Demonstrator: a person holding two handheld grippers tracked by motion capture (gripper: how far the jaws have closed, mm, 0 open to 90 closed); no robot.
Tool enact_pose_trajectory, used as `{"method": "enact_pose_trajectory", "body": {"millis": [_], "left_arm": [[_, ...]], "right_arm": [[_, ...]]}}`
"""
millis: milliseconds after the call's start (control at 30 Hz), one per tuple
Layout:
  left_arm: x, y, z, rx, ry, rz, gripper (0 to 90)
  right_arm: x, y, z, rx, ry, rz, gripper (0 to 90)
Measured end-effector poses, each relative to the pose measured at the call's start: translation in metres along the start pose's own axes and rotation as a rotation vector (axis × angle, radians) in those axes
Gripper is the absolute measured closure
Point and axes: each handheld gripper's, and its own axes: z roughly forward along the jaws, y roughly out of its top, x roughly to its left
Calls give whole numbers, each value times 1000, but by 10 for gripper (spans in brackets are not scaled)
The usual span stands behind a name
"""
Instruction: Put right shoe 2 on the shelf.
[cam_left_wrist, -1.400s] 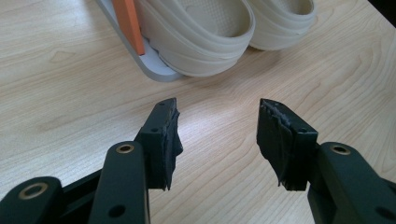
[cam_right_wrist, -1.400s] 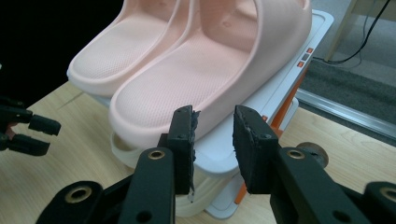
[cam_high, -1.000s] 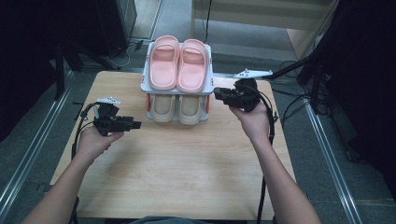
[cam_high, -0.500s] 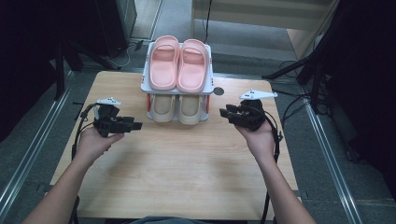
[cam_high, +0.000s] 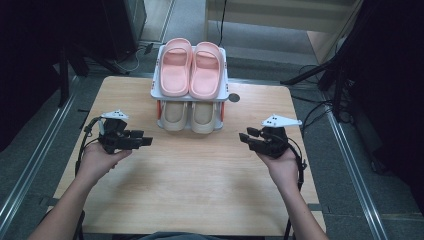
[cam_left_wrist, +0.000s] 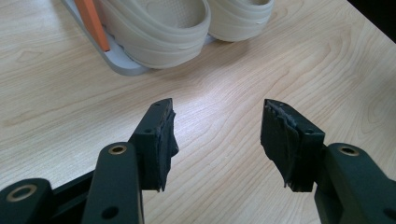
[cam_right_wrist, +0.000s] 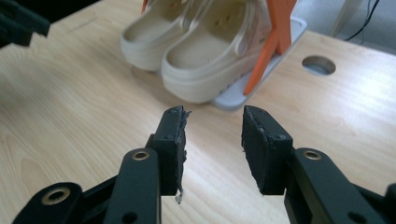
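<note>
A small two-tier shoe rack (cam_high: 156, 82) stands at the table's far middle. A pair of pink slippers (cam_high: 190, 67) lies on its top shelf. Beige clogs (cam_high: 192, 115) sit on the lower shelf, seen close in the left gripper view (cam_left_wrist: 159, 28) and the right gripper view (cam_right_wrist: 205, 60). My left gripper (cam_high: 145, 141) hovers left of the rack, open and empty (cam_left_wrist: 217, 135). My right gripper (cam_high: 245, 137) hovers right of the rack, open and empty (cam_right_wrist: 212, 140). Both point inward toward the table's middle.
The wooden table (cam_high: 200, 185) has a round cable hole (cam_high: 234, 97) beside the rack's right side. Orange uprights (cam_right_wrist: 271, 42) hold the rack's shelves. Metal rails (cam_high: 350, 165) and dark stands flank the table on the floor.
My right gripper has pulled back from the rack's right side toward me and lower over the table. The left gripper has stayed put.
</note>
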Motion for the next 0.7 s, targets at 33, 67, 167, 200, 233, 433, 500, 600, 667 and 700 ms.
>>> {"method": "enact_pose_trajectory", "body": {"millis": [33,67,167,200,233,433,500,600,667,700], "left_arm": [[0,0,1,-1,1,0,443],[0,0,1,-1,1,2,442],[-1,0,2,-4,0,2,440],[-1,0,3,-4,1,6,440],[0,0,3,-4,2,7,439],[1,-2,5,8,14,19,439],[1,-2,5,9,13,21,439],[1,-3,7,18,18,30,437],[1,-3,7,18,16,29,435],[1,-3,7,17,17,31,433]], "right_arm": [[0,-8,0,3,0,-3,592],[0,-10,0,1,0,-6,584],[-2,-17,1,-6,1,7,561],[-3,-19,1,-4,5,13,555],[-3,-21,2,-2,4,13,548],[-10,-33,5,-14,12,23,528],[-11,-35,7,-11,19,36,525],[-11,-36,11,1,17,18,518],[-11,-36,13,2,16,14,515],[-11,-36,13,-2,18,15,512]]}}
